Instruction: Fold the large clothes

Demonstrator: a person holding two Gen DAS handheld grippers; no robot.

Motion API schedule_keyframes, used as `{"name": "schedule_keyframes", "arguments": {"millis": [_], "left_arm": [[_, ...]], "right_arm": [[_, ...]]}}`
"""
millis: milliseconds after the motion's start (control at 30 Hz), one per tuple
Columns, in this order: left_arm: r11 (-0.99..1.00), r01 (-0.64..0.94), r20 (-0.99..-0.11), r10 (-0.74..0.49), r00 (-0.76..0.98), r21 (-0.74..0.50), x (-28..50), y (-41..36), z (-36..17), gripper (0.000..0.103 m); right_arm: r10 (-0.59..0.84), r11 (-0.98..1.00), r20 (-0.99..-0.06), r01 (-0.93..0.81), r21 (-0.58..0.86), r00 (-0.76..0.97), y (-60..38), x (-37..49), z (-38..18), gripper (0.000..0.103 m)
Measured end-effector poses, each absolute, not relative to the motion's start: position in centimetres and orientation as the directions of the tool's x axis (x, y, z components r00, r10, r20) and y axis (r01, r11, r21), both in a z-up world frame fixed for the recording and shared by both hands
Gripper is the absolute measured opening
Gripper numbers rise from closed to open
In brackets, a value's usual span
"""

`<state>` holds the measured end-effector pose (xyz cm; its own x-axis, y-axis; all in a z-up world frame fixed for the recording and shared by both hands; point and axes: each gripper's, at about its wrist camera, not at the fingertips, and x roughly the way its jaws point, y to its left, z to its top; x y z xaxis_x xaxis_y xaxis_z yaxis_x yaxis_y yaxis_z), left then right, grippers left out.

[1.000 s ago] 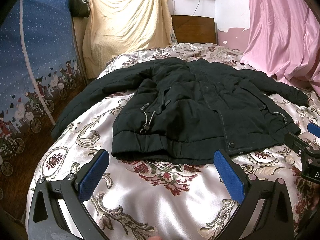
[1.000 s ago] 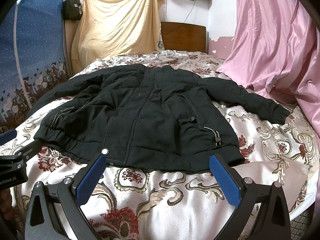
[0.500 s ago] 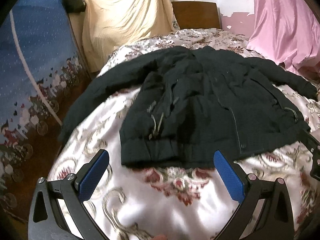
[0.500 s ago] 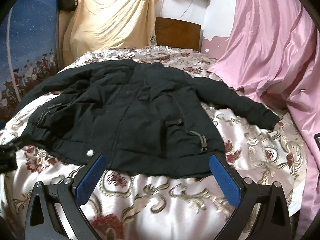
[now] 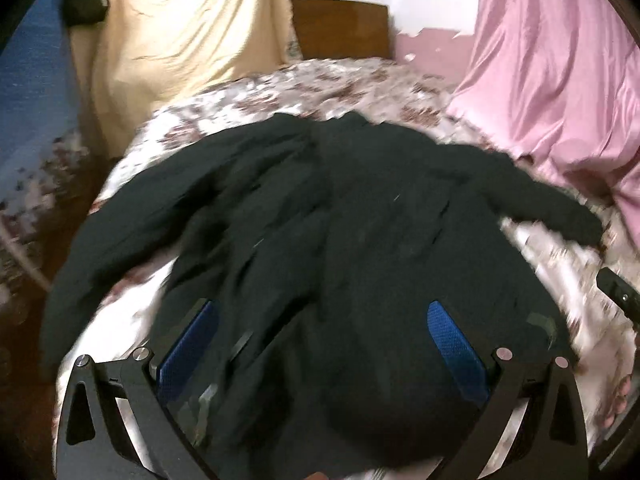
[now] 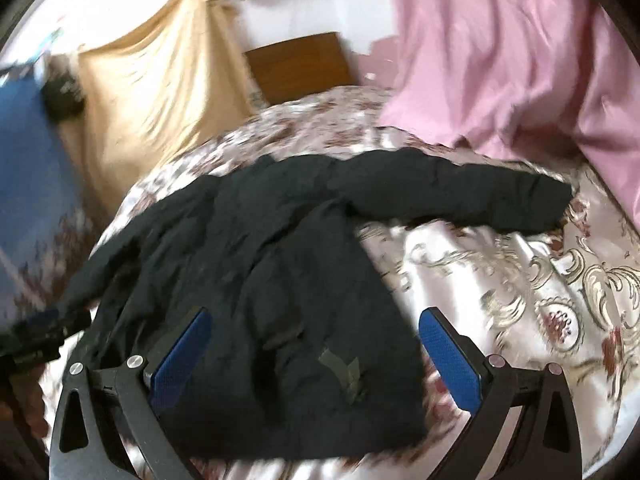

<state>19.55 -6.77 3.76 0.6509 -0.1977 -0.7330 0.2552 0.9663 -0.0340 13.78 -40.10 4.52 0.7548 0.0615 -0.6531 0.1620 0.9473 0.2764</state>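
Observation:
A large black padded jacket (image 5: 360, 240) lies spread flat on the bed, collar at the far end, both sleeves out to the sides. My left gripper (image 5: 320, 344) is open and hovers over the jacket's lower left part. My right gripper (image 6: 314, 344) is open and empty above the jacket's lower right part (image 6: 280, 300). The right sleeve (image 6: 460, 196) stretches across the bedspread toward the pink curtain. The left sleeve (image 5: 132, 224) hangs toward the bed's left edge. Both views are motion-blurred.
The bed has a shiny floral bedspread (image 6: 540, 280). A pink curtain (image 5: 560, 80) hangs on the right, a yellow cloth (image 5: 180, 32) and a wooden headboard (image 5: 340, 28) at the far end, a blue patterned cloth (image 6: 28, 180) on the left.
Both grippers have moved forward from the bed's near edge to over the jacket's lower part. The right one has also swung toward the right sleeve. Both stay open.

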Motion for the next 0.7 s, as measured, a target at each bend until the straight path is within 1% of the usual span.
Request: {"name": "schedule_keyframes", "arguments": {"millis": [33,133,267,333,433,600,700], "left_arm": [[0.965,0.259,-0.732,-0.211,0.648,-0.048,20.8,-7.3,3.6,0.102],[0.958,0.271,-0.73,-0.249,0.636,-0.091,24.7,-9.0,2.8,0.102],[0.948,0.303,-0.746,-0.271,0.608,-0.098,29.5,-12.4,1.5,0.102],[0.94,0.331,-0.747,-0.282,0.602,-0.088,31.3,-14.0,1.0,0.102],[0.933,0.353,-0.735,-0.284,0.615,-0.065,33.9,-16.6,-0.1,0.102],[0.923,0.379,-0.716,-0.306,0.628,-0.063,38.3,-20.9,-2.0,0.102],[0.918,0.393,-0.716,-0.305,0.628,-0.046,40.3,-23.1,-3.3,0.102]], "right_arm": [[0.039,0.928,-0.657,0.216,0.302,0.753,-42.1,14.7,4.5,0.103],[0.016,0.873,-0.646,0.305,0.381,0.763,-46.5,16.1,4.3,0.103],[0.046,0.788,-0.625,0.357,0.502,0.779,-51.7,17.8,2.7,0.103],[0.042,0.765,-0.619,0.373,0.524,0.784,-53.6,18.4,2.2,0.103],[-0.013,0.759,-0.618,0.41,0.506,0.786,-56.2,18.9,2.2,0.103],[-0.097,0.719,-0.624,0.488,0.495,0.775,-61.4,19.6,2.6,0.103],[-0.036,0.652,-0.642,0.505,0.566,0.766,-64.6,19.9,1.1,0.103]]}}
